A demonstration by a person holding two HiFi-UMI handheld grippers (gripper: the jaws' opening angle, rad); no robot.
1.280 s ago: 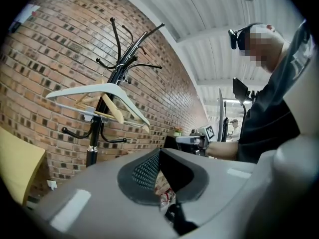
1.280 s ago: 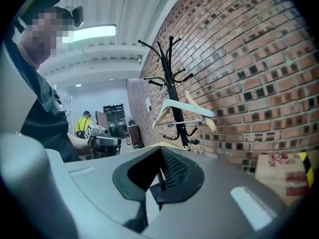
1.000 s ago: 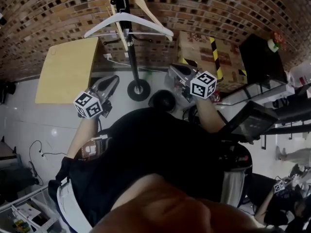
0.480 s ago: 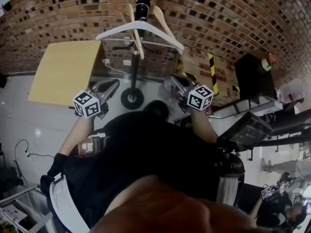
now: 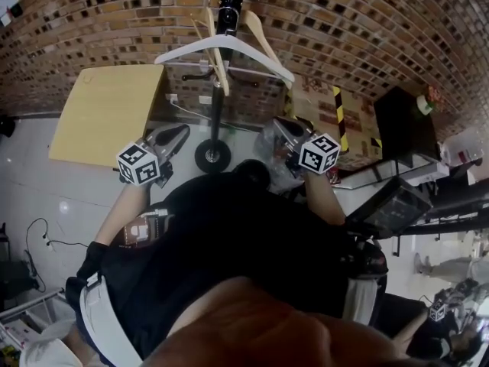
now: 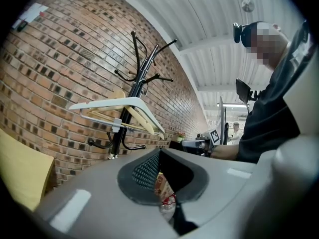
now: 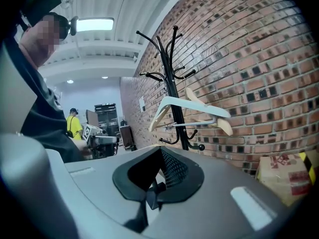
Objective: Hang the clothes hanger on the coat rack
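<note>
Head view: hanger [image 5: 187,50] hangs on rack [image 5: 218,105]; left hand-held gripper [image 5: 177,133] and right hand-held gripper [image 5: 278,124] both closed, empty, well short of it, so task looks done

The coat rack [image 5: 217,105] looks like black-painted metal with a slight sheen. The white hanger [image 5: 187,49] is smooth plastic, and the wooden hanger [image 5: 263,37] is pale, bare-looking wood. The brick wall [image 5: 92,21] is rough and matt, while the floor [image 5: 53,197] is glossy white tile. The tabletop [image 5: 107,113] may be pale wood laminate, but the view is too coarse to be sure. The left gripper [image 6: 160,156] has a matt grey plastic shell and dimpled black pads [image 6: 146,172].
</note>
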